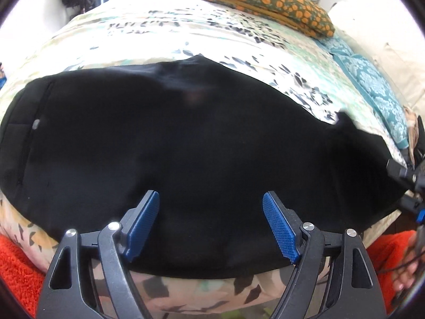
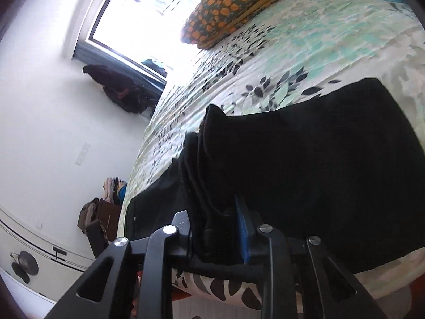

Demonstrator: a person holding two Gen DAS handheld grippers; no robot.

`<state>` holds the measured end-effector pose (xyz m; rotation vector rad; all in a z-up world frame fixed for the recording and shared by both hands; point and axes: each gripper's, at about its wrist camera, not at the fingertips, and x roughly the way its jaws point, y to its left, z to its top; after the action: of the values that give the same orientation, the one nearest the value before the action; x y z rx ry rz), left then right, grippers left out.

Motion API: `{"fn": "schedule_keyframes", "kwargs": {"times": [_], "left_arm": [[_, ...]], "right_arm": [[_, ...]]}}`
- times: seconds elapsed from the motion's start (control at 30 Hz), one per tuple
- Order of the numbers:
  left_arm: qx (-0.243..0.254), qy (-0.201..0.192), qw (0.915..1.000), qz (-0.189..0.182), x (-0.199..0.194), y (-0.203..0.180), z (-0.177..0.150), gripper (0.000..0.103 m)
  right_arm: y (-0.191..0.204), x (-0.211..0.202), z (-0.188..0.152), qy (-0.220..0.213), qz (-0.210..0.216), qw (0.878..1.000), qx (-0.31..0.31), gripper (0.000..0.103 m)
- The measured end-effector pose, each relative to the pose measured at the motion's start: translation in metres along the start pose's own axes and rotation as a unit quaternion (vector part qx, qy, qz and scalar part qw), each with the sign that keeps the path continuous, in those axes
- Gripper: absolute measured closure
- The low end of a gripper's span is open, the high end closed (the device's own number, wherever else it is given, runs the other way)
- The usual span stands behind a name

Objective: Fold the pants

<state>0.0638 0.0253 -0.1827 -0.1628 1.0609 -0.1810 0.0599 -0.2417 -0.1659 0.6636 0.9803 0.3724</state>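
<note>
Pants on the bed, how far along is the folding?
Done: the pants lie flat across the bed, apparently leg on leg. In hand: one end stands bunched inside the right gripper; the left gripper hovers open above the middle. Left: carrying that end over toward the waistband and smoothing.

One pair of black pants [image 1: 186, 138] on one bed [image 1: 164, 37]; one orange-flowered pillow [image 1: 268, 2]; one teal patterned pillow [image 1: 372, 82]; two grippers, left [image 1: 211, 226] and right [image 2: 216, 223]; one window [image 2: 143, 2].
</note>
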Motion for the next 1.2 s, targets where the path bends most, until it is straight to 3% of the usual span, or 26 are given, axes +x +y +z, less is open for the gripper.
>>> {"fn": "schedule_keyframes", "kwargs": {"times": [0.03, 0.07, 0.13, 0.2, 0.27, 0.4, 0.53, 0.57, 0.6, 0.8, 0.93, 1.0, 1.03, 1.07, 1.13, 1.17, 1.2], "left_arm": [[-0.010, -0.004, 0.9999, -0.006, -0.003, 0.004, 0.001, 0.022], [-0.015, -0.009, 0.9998, -0.008, -0.006, 0.006, 0.001, 0.022], [-0.021, -0.012, 0.9997, -0.009, -0.010, 0.010, 0.002, 0.022], [-0.033, -0.007, 0.9993, -0.015, -0.009, 0.014, 0.002, 0.022], [-0.040, -0.004, 0.9990, -0.020, -0.008, 0.016, 0.006, 0.022], [-0.039, -0.001, 0.9988, -0.031, -0.007, 0.012, 0.010, 0.022], [-0.036, -0.002, 0.9986, -0.037, -0.011, 0.012, 0.008, 0.022], [-0.038, -0.002, 0.9986, -0.037, -0.013, 0.013, 0.007, 0.021], [-0.040, -0.001, 0.9985, -0.038, -0.015, 0.015, 0.005, 0.022], [-0.069, -0.003, 0.9958, -0.060, -0.019, 0.025, 0.010, 0.022], [-0.064, 0.001, 0.9964, -0.056, -0.012, 0.019, 0.013, 0.022], [-0.051, 0.003, 0.9975, -0.049, -0.011, 0.014, 0.010, 0.022], [-0.044, 0.003, 0.9980, -0.044, -0.012, 0.012, 0.008, 0.021], [-0.038, 0.003, 0.9983, -0.043, -0.013, 0.011, 0.006, 0.022], [-0.033, 0.002, 0.9972, -0.067, -0.016, 0.007, 0.004, 0.021], [-0.034, 0.003, 0.9950, -0.093, -0.017, 0.004, 0.004, 0.020], [-0.037, 0.004, 0.9915, -0.124, -0.017, 0.000, 0.006, 0.020]], "right_arm": [[0.008, 0.010, -0.007, 0.018, -0.003, 1.000, -0.018, 0.029], [0.015, 0.011, -0.012, 0.022, 0.000, 0.999, -0.039, 0.026], [0.023, -0.003, -0.018, 0.020, -0.010, 0.996, -0.084, 0.026], [0.024, -0.017, -0.015, 0.018, -0.054, 0.991, -0.119, 0.026], [0.026, -0.017, -0.007, 0.045, -0.097, 0.984, -0.145, 0.027], [0.052, 0.012, 0.002, 0.109, -0.141, 0.963, -0.203, 0.041], [0.046, 0.062, -0.004, 0.156, -0.234, 0.937, -0.206, 0.054], [0.040, 0.068, -0.004, 0.160, -0.251, 0.933, -0.202, 0.071], [0.036, 0.066, -0.003, 0.154, -0.249, 0.937, -0.192, 0.088], [0.065, 0.018, 0.009, 0.108, -0.200, 0.956, -0.184, 0.093], [0.084, 0.040, -0.007, 0.125, -0.197, 0.947, -0.220, 0.093], [0.066, 0.068, -0.019, 0.164, -0.198, 0.944, -0.204, 0.086], [0.054, 0.077, -0.022, 0.179, -0.192, 0.947, -0.184, 0.083], [0.046, 0.074, -0.022, 0.162, -0.169, 0.958, -0.168, 0.079], [0.041, 0.062, -0.020, 0.148, -0.109, 0.972, -0.146, 0.047], [0.041, 0.056, -0.020, 0.146, -0.097, 0.974, -0.146, 0.019], [0.044, 0.049, -0.022, 0.139, -0.090, 0.974, -0.156, 0.011]]}}
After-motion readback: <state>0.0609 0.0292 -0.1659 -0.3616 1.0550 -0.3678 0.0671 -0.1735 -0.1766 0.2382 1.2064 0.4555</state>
